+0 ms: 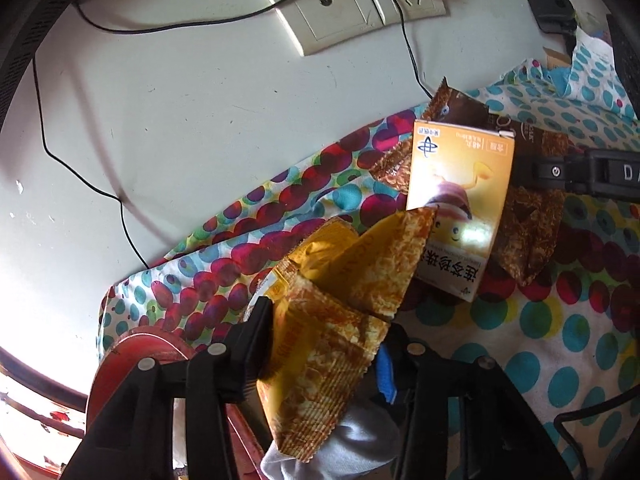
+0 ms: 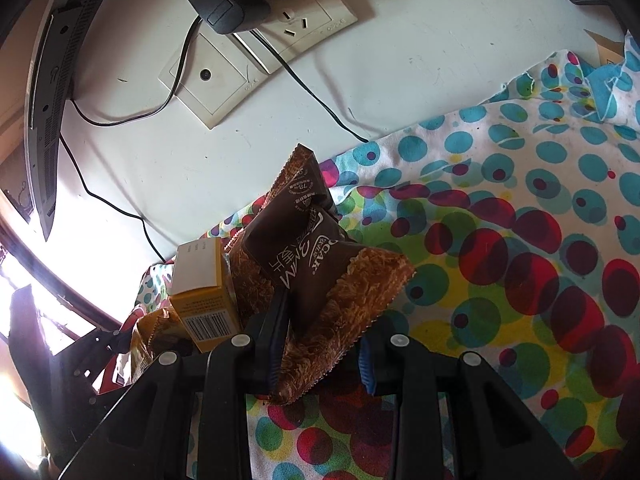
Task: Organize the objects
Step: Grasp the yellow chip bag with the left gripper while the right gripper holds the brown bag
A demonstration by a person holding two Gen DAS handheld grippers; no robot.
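Note:
My left gripper [image 1: 320, 356] is shut on a yellow-orange snack packet [image 1: 340, 312], held tilted above the dotted cloth [image 1: 560, 340]. Just beyond it stands a yellow carton box [image 1: 460, 200], leaning against a brown snack packet [image 1: 524, 216]. My right gripper [image 2: 320, 348] is shut on that brown packet [image 2: 320, 264], holding its lower edge. In the right wrist view the yellow carton [image 2: 206, 300] stands to the left of the brown packet, and the yellow-orange packet [image 2: 148, 340] shows behind it. The right gripper's body [image 1: 580, 174] shows at the right of the left wrist view.
A white wall [image 1: 180, 120] with socket plates [image 1: 332, 12] and black cables [image 1: 80, 172] stands behind the cloth. A red round object [image 1: 132, 360] sits at lower left. A grey-white cloth item [image 1: 352, 440] lies under the left gripper. A dark monitor edge [image 2: 52, 100] is at left.

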